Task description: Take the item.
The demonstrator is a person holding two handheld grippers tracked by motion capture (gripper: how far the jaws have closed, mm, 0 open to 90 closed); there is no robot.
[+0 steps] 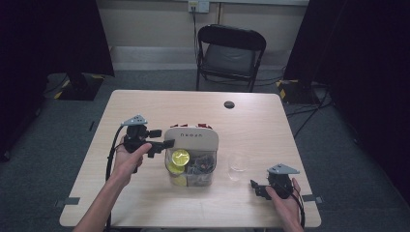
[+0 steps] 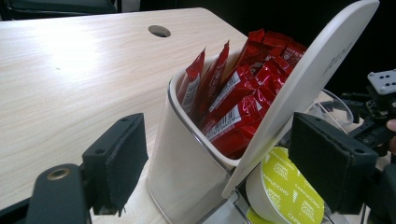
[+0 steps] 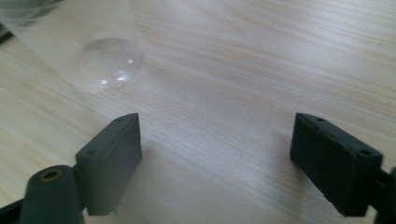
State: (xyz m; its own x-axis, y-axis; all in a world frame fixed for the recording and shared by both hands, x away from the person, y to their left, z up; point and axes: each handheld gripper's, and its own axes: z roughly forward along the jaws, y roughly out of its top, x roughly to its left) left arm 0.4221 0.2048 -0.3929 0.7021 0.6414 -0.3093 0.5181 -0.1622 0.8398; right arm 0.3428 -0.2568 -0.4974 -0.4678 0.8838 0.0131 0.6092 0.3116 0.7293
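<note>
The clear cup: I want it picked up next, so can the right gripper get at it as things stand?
Probably yes. The right gripper stands open over bare table, and the clear cup stands just ahead, off to one side, with nothing between.

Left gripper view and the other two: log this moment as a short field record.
container: white plastic organiser box with raised white lid, mid-table
back compartment: red stick sachets, upright
front compartment: yellow-green capsule marked Cappuccino, under the lid
glass: clear tumbler, upright, right of the box
left tool: jaws apart, either side of the lid's edge; contact cannot be told
right tool: jaws apart, nothing between, over bare wooden table, near the tumbler
background: black folding chair beyond the table
</note>
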